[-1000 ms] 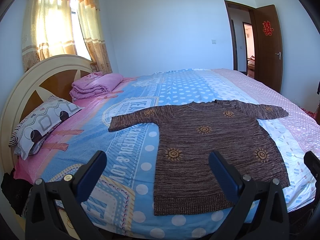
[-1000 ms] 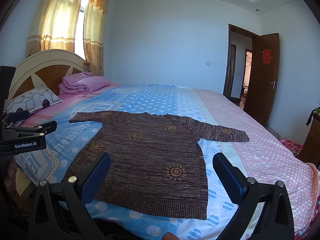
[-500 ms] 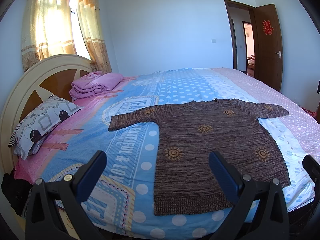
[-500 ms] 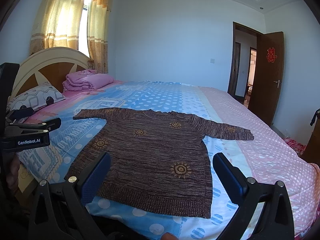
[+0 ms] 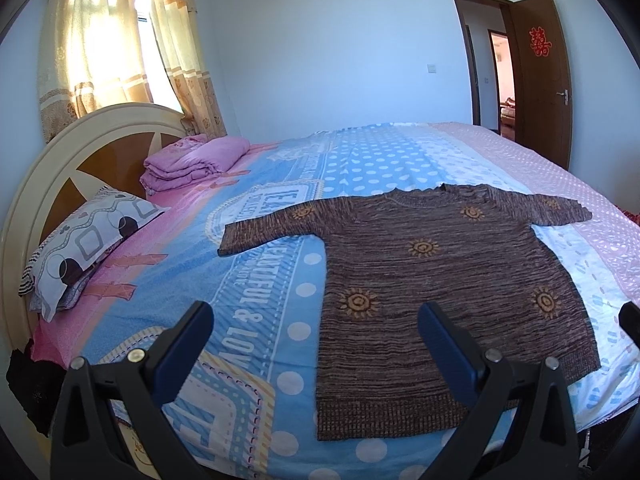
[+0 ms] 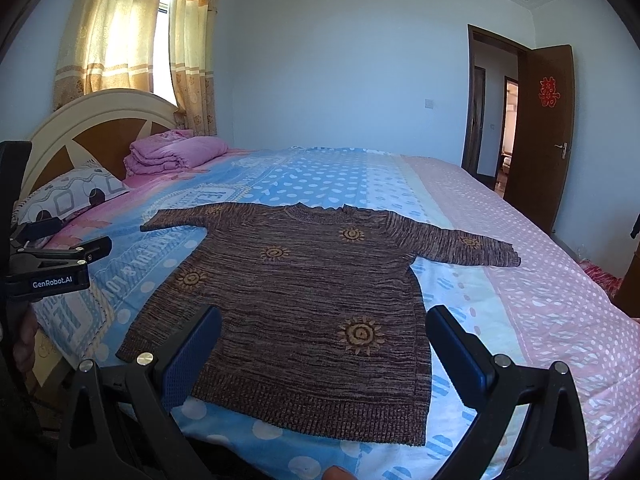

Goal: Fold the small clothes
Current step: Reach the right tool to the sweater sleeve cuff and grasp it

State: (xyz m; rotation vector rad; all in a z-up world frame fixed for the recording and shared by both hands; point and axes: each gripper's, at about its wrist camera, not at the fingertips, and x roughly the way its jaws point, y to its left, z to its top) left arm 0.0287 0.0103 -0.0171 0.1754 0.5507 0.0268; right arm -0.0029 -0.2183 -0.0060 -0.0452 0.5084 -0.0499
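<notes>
Both grippers are drifting slightly closer and lower toward the bed edge compared with a second ago; the sweater is filling a bit more of each view, otherwise nothing on the bed is changing. Left gripper [image 5: 314,336] is hovering over the near edge of the bed [image 5: 360,148], jaws wide apart, holding nothing. Right gripper [image 6: 322,332] is doing the same, jaws apart and empty, lined up over the hem. Brown knit sweater [image 6: 304,300] is lying flat and face up on the patterned bedsheet [image 6: 520,304], both sleeves spread out sideways, hem nearest the camera, neck pointing to the far wall. No fold made yet, so the task is looking like it is only starting; this small approach is likely a set-up for a first grab, probably at the hem corners or a sleeve. Folded pink blanket [image 5: 192,164] and pillow [image 5: 84,244] are sitting by the headboard [image 5: 48,168], well apart from the sweater.
</notes>
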